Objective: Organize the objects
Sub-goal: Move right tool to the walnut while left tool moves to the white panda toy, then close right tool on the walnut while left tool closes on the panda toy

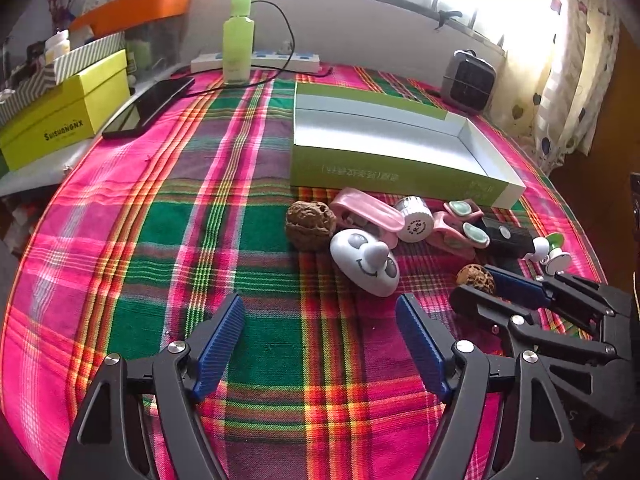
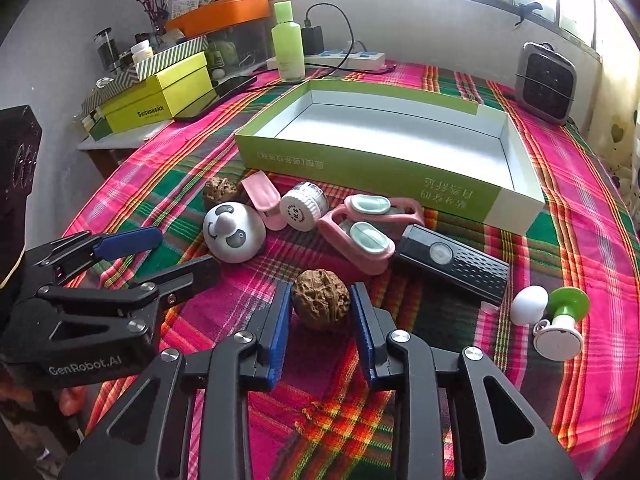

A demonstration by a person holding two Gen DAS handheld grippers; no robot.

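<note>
The green-and-white tray box (image 2: 516,176) lies open on the plaid cloth (image 2: 580,216) with nothing in it that we can see, so we judge the organizing barely begun: every small item lies on the cloth just in front of its near wall.

Going down in size, we count the black ribbed gadget (image 2: 454,266), the pair of pink cases with mint lids (image 2: 366,232), the white panda-faced dome (image 2: 234,236), the pink scoop-shaped case (image 2: 262,198), the white ribbed-cap jar (image 2: 303,206), the green-and-white peg toy (image 2: 560,320), the near walnut (image 2: 321,306) and the far walnut (image 2: 214,190).

Our right gripper (image 2: 320,320) has its blue pads on either side of the near walnut, close to or touching it; we cannot tell whether the grip has closed. Our left gripper (image 1: 322,344) stands wide open over bare cloth, holding nothing.

Only the right wrist view shows the walnut between the pads and the box's whole bare floor. The left wrist view shows that walnut half hidden behind the right gripper's fingers, and gives the plainest view of the left gripper's open gap.
</note>
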